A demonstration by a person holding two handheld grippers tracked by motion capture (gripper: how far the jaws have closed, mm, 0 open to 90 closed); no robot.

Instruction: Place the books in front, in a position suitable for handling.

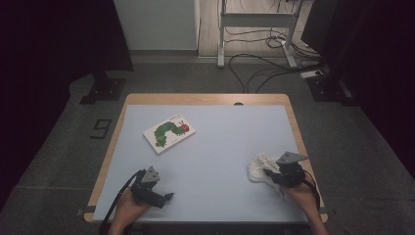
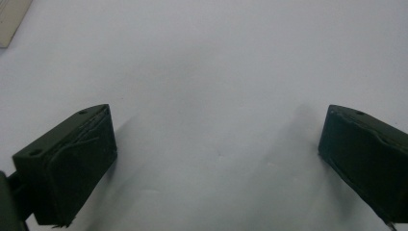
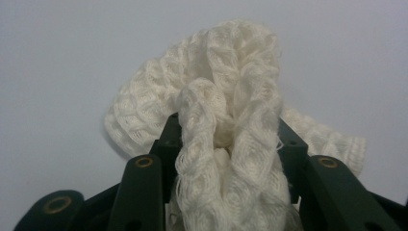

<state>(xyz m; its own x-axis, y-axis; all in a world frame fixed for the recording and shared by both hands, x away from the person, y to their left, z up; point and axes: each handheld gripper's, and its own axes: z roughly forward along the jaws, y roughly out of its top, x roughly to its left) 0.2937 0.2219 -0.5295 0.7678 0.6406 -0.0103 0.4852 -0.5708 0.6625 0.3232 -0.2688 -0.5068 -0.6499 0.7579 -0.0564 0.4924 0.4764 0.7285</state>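
A crumpled white knitted cloth (image 3: pixel 226 120) sits bunched between the fingers (image 3: pixel 168 144) of my right gripper (image 1: pixel 272 172), at about four o'clock on the pale tabletop (image 1: pixel 220 147). The fingers stand only a little apart, with the knit pressed between them and bulging up and forward past their tips. Its loose folds spill toward nine o'clock from that hand. My left gripper (image 1: pixel 164 196), at seven o'clock and well apart, has its fingers spread wide and empty. A picture book (image 1: pixel 169 132) lies near eleven o'clock.

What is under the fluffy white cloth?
The white cloth lies bunched on the blue-grey table, between the right gripper jaws. Whatever lies beneath its folds is covered.
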